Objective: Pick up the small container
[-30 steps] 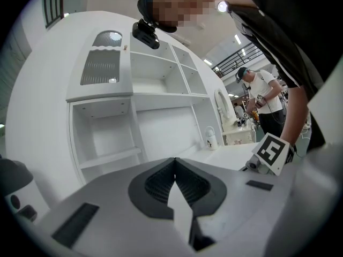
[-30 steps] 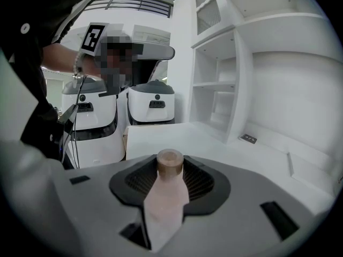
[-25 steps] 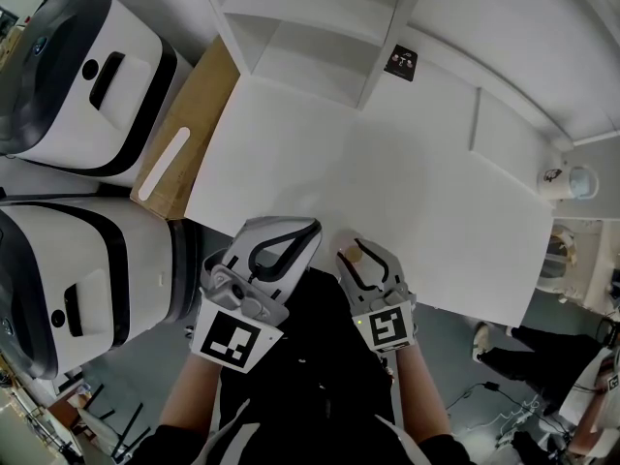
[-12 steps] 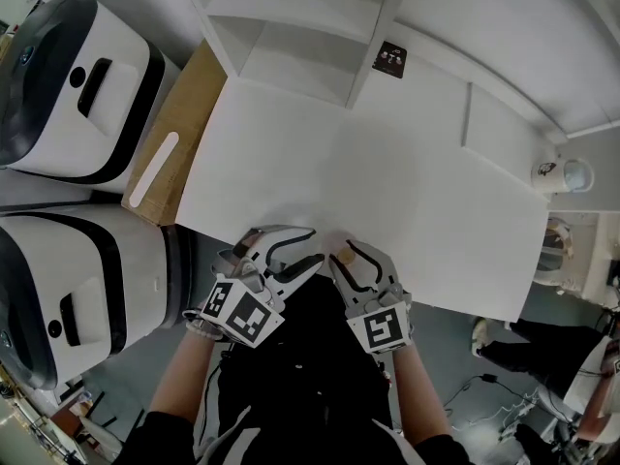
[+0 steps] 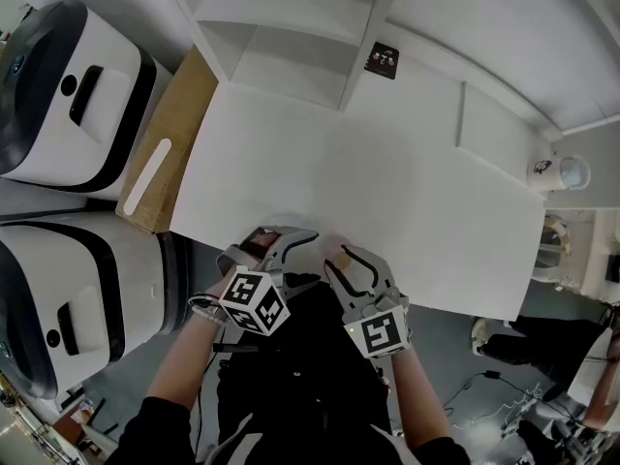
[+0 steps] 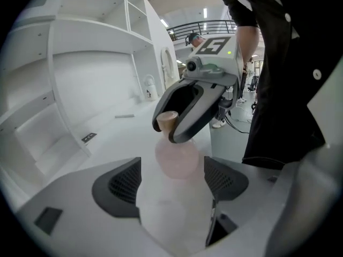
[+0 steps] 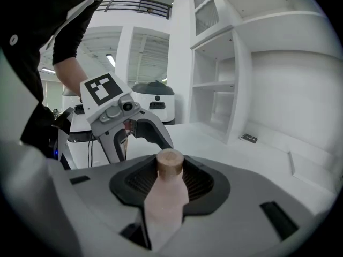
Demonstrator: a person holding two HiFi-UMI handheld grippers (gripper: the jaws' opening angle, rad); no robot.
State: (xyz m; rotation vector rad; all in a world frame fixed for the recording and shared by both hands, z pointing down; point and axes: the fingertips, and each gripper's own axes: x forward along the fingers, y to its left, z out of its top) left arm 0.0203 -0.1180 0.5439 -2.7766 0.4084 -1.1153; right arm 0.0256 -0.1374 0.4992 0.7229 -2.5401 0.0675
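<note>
The small container is a pale pink bottle [image 7: 165, 197] with a cork stopper [image 7: 170, 162]. My right gripper [image 7: 169, 183] is shut on it, both pads pressing its body, at the near edge of the white table [image 5: 387, 192]. In the left gripper view the bottle [image 6: 179, 157] hangs under the right gripper's fingers [image 6: 187, 114]. My left gripper [image 6: 171, 181] faces it with jaws opening; the bottle lies just past the pads [image 6: 118, 186], which do not touch it. In the head view the left gripper [image 5: 289, 247] and the right gripper [image 5: 339, 258] meet tip to tip.
A white shelf unit [image 5: 291, 37] stands at the table's far side, with a small black card [image 5: 381, 58] beside it. Two white and black machines [image 5: 68, 85] [image 5: 68, 298] stand to the left, by a wooden board [image 5: 165, 163]. A cup [image 5: 542, 172] is at the far right.
The left gripper's jaws have gone from shut to wide open. It has turned, its marker cube now up, and moved right toward the right gripper, which still holds the bottle.
</note>
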